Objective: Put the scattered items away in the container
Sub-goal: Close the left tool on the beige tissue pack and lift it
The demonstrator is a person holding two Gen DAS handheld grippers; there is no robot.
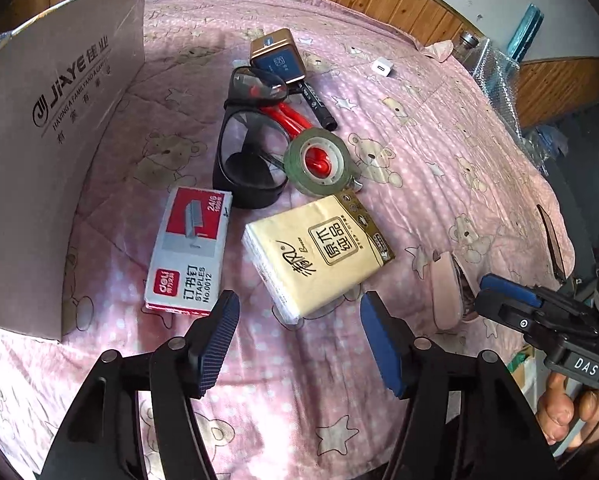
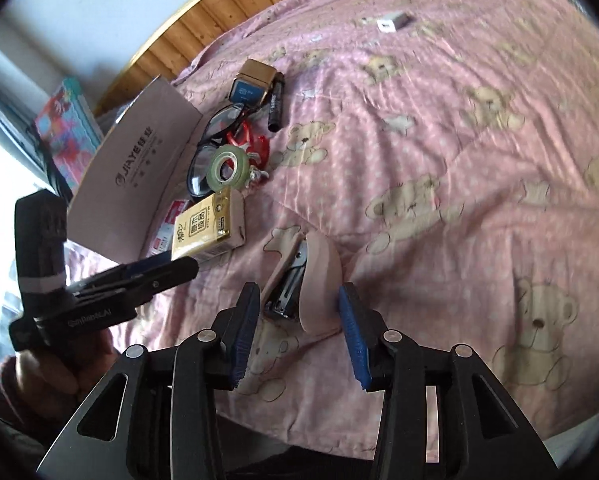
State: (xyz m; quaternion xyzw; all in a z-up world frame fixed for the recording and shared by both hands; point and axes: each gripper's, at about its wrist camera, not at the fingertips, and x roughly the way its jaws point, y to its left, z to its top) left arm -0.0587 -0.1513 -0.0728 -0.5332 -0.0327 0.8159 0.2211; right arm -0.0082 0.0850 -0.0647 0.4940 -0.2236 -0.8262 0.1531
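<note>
Between my right gripper's point(image 2: 295, 334) spread jaws at lower centre lies the pink stapler point(image 2: 305, 280), ungripped, while my left gripper point(image 1: 299, 344) gapes before the tissue pack point(image 1: 319, 248); soft bed point(image 2: 459, 200) could let either slip, box point(image 1: 51, 160) upper left.

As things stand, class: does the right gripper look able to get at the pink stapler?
Probably yes. The right gripper is open, the pink stapler lies right between its fingertips on the quilt, and nothing blocks it.

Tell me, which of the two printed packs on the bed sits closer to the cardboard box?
The red-and-grey staples box. It lies right beside the cardboard box, while the yellow tissue pack sits on its far side, nearer the tape roll.
</note>
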